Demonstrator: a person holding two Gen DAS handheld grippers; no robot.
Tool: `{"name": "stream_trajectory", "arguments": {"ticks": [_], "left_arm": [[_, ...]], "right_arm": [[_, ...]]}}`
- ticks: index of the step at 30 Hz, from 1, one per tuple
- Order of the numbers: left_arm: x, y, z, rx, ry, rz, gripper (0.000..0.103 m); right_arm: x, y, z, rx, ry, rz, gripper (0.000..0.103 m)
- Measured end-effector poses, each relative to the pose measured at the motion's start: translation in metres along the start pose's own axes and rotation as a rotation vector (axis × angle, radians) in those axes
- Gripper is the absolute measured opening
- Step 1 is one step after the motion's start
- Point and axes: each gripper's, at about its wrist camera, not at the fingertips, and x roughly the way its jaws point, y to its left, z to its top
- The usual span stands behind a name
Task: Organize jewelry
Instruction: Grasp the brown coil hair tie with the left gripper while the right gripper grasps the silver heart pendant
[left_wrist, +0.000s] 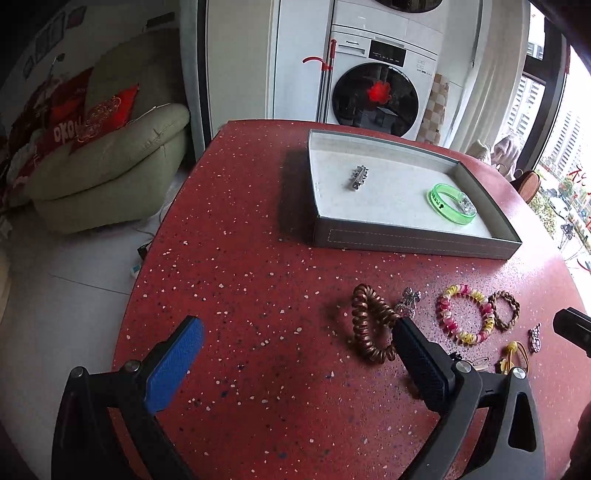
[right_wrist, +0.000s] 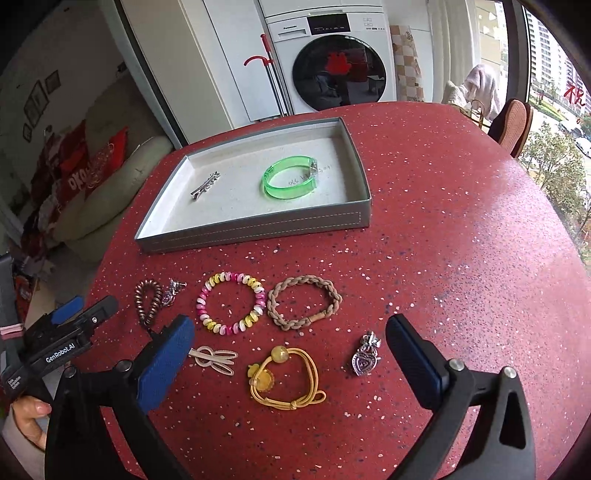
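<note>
A grey tray holds a silver hair clip and a green bangle. On the red table in front of it lie a brown coil hair tie, a pink-yellow bead bracelet, a braided tan band, a yellow hair tie, a beige clip and a silver pendant. My left gripper is open, its right finger beside the coil tie. My right gripper is open, above the yellow tie.
A small silver charm lies beside the coil tie. A washing machine and white cupboard stand behind the table. A green sofa is at the left. Windows and a chair are at the right.
</note>
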Motion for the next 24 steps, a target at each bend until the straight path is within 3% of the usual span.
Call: {"name": "stream_trajectory", "arguments": {"ticks": [10, 22, 24], "left_arm": [[0.014, 0.004, -0.015, -0.017, 0.064, -0.010, 0.103], [0.032, 0.003, 0.002, -0.052, 0.082, -0.009, 0.103], [0.036, 0.001, 0.002, -0.045, 0.087, 0.004, 0.103]], "right_arm": [[0.003, -0.036, -0.029, 0.076, 0.040, -0.093, 0.103], [0.014, -0.044, -0.021, 0.090, 0.035, -0.172, 0.103], [0.017, -0.043, -0.021, 0.085, 0.038, -0.178, 0.097]]}}
